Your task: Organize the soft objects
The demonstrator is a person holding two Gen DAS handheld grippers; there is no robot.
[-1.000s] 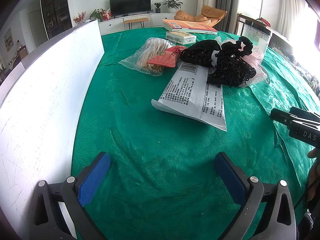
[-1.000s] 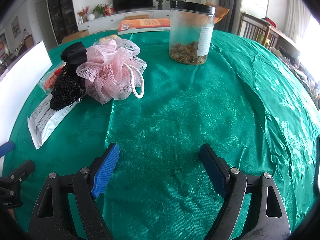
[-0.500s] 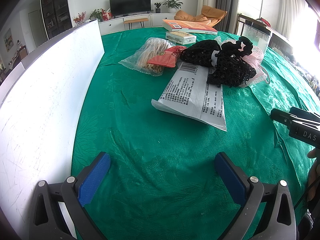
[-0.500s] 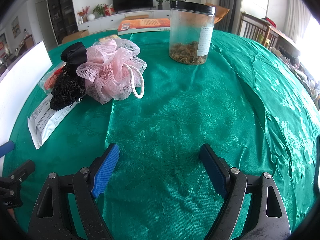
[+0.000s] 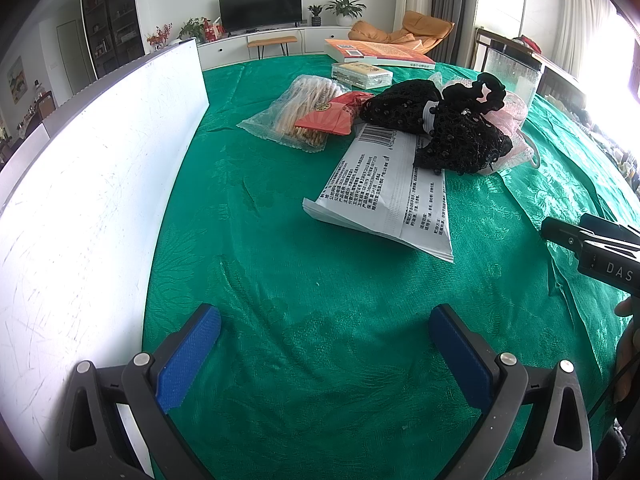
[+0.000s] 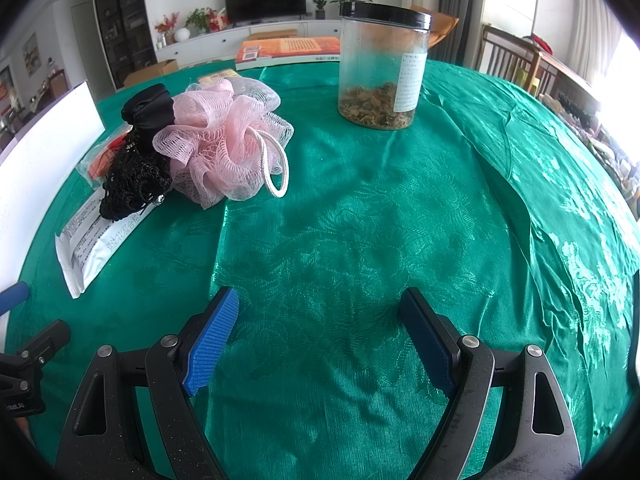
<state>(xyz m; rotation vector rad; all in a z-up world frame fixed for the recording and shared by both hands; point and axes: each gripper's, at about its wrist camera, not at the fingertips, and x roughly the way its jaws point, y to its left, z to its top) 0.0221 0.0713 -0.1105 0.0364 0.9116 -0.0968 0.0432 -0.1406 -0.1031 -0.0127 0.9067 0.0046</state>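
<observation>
Pink mesh pouf (image 6: 224, 140) untouched on desk (image 6: 360, 220); both grippers' fingers wide apart, empty; right gripper (image 6: 320, 344) should pinch mesh, not cord.

Pink mesh sponge (image 5: 516, 120): mostly hidden behind black net fabric (image 5: 460, 136) in left wrist view.
White printed packet (image 6: 92, 236): upper end covered by that fabric; print too small to read.
Orange snack packet (image 6: 105, 156): largely concealed.
Jar (image 6: 380, 72): contents indistinct, possibly dried herbs.
</observation>
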